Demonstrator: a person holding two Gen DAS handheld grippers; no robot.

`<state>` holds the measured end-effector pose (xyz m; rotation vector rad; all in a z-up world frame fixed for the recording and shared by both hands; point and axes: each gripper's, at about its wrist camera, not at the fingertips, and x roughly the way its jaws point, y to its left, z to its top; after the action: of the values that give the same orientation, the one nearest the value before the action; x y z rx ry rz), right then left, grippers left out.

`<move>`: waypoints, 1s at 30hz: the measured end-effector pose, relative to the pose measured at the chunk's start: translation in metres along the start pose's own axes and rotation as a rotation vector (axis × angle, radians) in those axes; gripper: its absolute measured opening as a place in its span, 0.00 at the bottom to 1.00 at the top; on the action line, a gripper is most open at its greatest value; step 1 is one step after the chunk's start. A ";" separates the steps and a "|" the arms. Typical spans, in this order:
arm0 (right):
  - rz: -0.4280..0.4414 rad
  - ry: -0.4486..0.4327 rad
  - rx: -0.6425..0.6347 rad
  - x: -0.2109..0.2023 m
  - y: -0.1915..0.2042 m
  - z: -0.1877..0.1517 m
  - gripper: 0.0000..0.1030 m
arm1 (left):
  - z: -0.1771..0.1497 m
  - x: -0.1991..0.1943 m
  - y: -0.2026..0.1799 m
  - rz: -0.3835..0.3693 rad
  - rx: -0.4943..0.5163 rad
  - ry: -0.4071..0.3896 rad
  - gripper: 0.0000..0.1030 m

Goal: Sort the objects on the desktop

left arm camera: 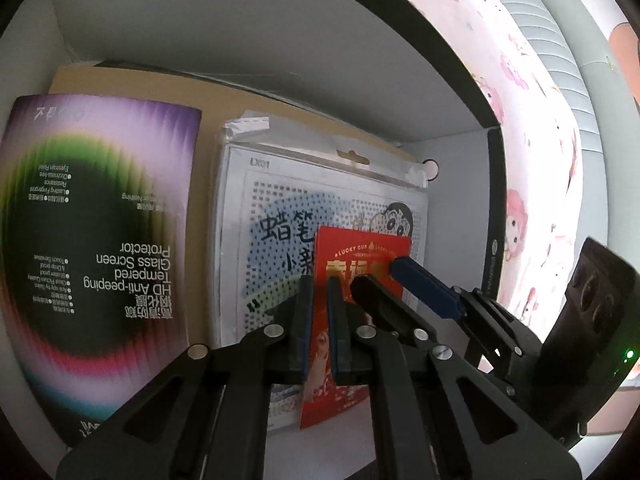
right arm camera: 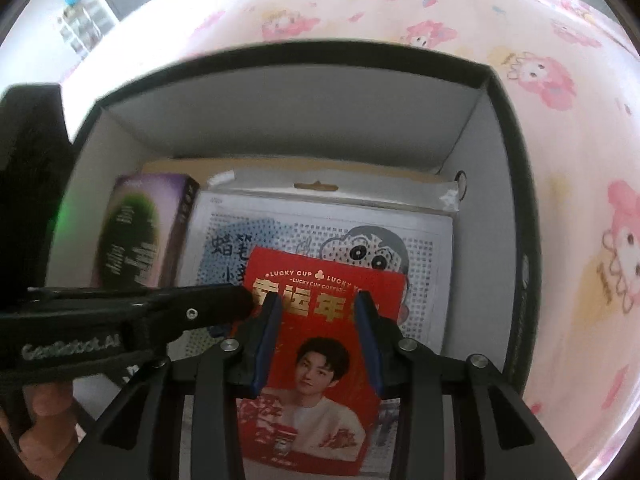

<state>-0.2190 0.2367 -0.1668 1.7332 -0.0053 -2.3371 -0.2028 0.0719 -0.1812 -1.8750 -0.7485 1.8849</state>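
Note:
A red card [left arm camera: 360, 248] [right arm camera: 316, 360] with gold lettering and a photo of a person lies face up on a white cartoon bead-kit pack [left arm camera: 260, 200] [right arm camera: 420, 248] inside a box. My left gripper [left arm camera: 320, 284] [right arm camera: 240, 300] is shut to a thin slit over the card's left edge, and nothing is pinched in it. My right gripper [right arm camera: 318, 300] [left arm camera: 378, 276] points steeply down with its jaws apart over the card's upper half. The card is wider than the gap and shows between the blue pads, which do not press on its edges.
The box [right arm camera: 516, 200] [left arm camera: 494, 200] has black rims and tall white walls. A purple screen-protector box [left arm camera: 100, 240] [right arm camera: 136, 232] lies left of the pack, on brown cardboard [left arm camera: 120, 80]. A pink cartoon sheet [right arm camera: 400, 8] surrounds the box. A hand [right arm camera: 44, 412] holds the left gripper.

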 end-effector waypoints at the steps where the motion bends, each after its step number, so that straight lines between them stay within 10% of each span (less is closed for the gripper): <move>1: 0.014 -0.013 0.015 -0.005 -0.001 -0.002 0.33 | -0.002 -0.004 0.001 -0.012 -0.011 -0.005 0.04; 6: 0.018 -0.135 0.046 -0.042 -0.002 -0.029 0.33 | -0.026 -0.025 0.006 -0.034 -0.017 -0.066 0.04; 30: 0.023 -0.051 0.105 -0.018 0.001 -0.074 0.34 | -0.055 0.018 -0.011 -0.060 -0.036 0.017 0.12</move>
<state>-0.1438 0.2493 -0.1723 1.7102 -0.1586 -2.4039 -0.1503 0.0971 -0.1876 -1.8664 -0.8291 1.8277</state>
